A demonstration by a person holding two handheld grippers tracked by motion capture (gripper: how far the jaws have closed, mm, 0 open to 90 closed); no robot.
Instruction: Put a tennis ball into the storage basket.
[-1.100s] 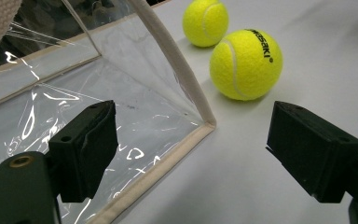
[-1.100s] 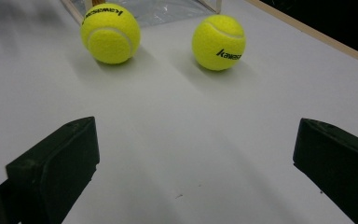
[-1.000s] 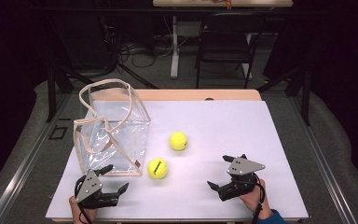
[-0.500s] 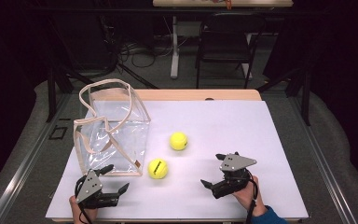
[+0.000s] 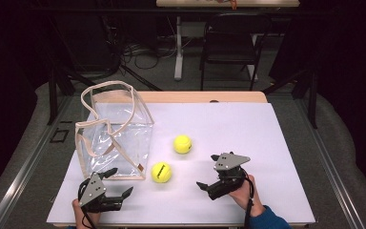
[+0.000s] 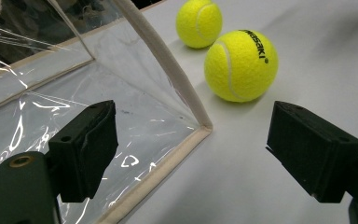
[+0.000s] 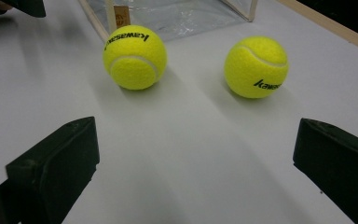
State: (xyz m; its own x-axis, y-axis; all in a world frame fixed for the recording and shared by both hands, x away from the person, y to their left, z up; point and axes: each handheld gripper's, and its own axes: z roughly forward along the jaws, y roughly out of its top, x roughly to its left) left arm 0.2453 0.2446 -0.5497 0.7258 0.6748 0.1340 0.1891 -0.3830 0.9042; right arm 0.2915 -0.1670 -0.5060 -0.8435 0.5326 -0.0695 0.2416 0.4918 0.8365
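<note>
- Left gripper (image 5: 119,183) sits at the near-left edge of the desk (image 5: 267,143), held in the person's left hand (image 5: 81,212). Jaws are wide apart, nothing between them.
- From the left gripper view, that gripper (image 6: 191,154) points at the bottom corner of the bag (image 6: 121,107), with one jaw in front of the clear plastic and the other over bare desk (image 6: 307,56).
- Right gripper (image 5: 208,172) is near the front edge too, right of center, in the right hand (image 5: 242,191). Jaws spread open, empty, aimed left toward the balls.
- The right gripper view looks along the desk (image 7: 191,154) between that gripper's (image 7: 193,158) two open jaws. Both balls are ahead of them and well clear.
- Near ball (image 5: 161,172) lies just beside the bag's front-right corner, roughly between the two grippers. Black lettering on it; in the left gripper view (image 6: 241,65) it's just right of the bag's trim, and the right gripper view (image 7: 134,57) has it on the left.
- Far ball (image 5: 182,144) lies a bit farther back and to the right, apart from the first one and near the bag's right side. Also seen at (image 6: 199,22) and (image 7: 256,66).
- The bag (image 5: 114,138) is a clear plastic tote with beige trim and handles, standing upright on the left part of the desk; looks empty.
- Way behind the desk there's a dark chair (image 5: 228,43) and cables (image 5: 138,52) on the floor.
</note>
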